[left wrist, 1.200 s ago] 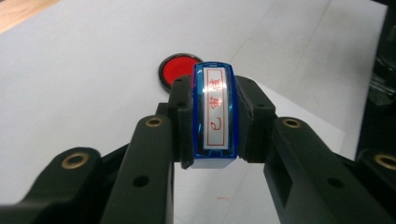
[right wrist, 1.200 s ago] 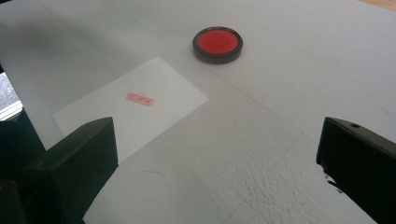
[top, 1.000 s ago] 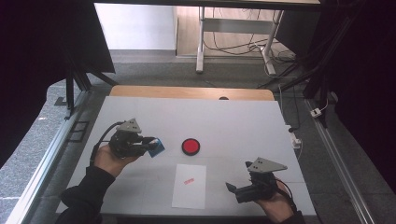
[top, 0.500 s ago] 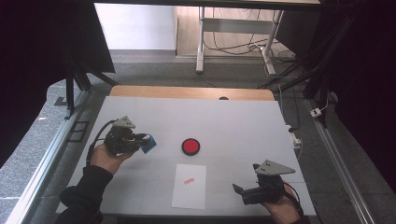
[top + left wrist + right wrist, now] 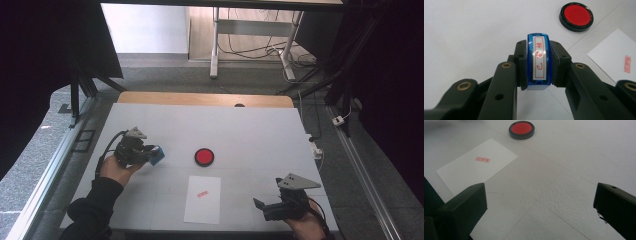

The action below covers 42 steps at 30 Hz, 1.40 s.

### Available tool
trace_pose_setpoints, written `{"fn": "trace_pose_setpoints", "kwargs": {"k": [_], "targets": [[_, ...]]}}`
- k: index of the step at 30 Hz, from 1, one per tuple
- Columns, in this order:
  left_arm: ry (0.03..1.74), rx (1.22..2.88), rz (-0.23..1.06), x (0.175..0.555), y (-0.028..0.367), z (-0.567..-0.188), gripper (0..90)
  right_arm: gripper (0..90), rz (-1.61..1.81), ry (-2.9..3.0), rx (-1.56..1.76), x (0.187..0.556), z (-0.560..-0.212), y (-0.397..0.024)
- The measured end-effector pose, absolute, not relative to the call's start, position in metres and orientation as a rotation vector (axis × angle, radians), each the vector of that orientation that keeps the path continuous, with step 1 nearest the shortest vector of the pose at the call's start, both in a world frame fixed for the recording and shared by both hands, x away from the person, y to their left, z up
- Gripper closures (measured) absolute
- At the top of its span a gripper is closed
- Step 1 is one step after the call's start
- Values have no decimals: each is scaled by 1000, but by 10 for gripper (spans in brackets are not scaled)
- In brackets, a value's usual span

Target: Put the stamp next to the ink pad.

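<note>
My left gripper is shut on a blue stamp with a white label and red characters on top. It hovers low over the white table's left side. A round red ink pad in a black case lies at the table's middle. In front of it lies a white sheet of paper bearing a small red stamp print. My right gripper rests near the front right edge, open and with nothing between its jaws.
The white table has a wooden strip along its far edge. Metal rails run along both sides of the table. Desk legs and cables stand on the floor beyond.
My left gripper has carried the blue stamp to the left and lower, away from the ink pad. My right gripper has slid slightly toward the front right corner.
</note>
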<state>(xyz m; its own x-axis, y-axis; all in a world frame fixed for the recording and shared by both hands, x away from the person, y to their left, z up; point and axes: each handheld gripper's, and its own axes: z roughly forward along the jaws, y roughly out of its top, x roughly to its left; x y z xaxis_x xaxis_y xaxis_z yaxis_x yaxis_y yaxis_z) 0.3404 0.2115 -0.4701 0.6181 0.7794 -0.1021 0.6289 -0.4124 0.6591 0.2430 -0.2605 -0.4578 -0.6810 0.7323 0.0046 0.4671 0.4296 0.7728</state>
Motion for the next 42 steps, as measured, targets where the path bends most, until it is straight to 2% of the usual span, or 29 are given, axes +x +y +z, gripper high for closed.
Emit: {"fn": "trace_pose_setpoints", "kwargs": {"k": [25,36,39,42], "targets": [[1124,2285,268,350,204,-495,690,0,1079,2373,1034,242,-461,-264],[1096,2223,256,347,208,-490,562,0,1066,2383,1040,243,-463,-265],[1070,2203,261,346,209,-486,504,0,1066,2382,1049,243,-463,-265],[1039,2183,290,344,210,-482,405,0,1061,2383,1063,243,-463,-267]]}}
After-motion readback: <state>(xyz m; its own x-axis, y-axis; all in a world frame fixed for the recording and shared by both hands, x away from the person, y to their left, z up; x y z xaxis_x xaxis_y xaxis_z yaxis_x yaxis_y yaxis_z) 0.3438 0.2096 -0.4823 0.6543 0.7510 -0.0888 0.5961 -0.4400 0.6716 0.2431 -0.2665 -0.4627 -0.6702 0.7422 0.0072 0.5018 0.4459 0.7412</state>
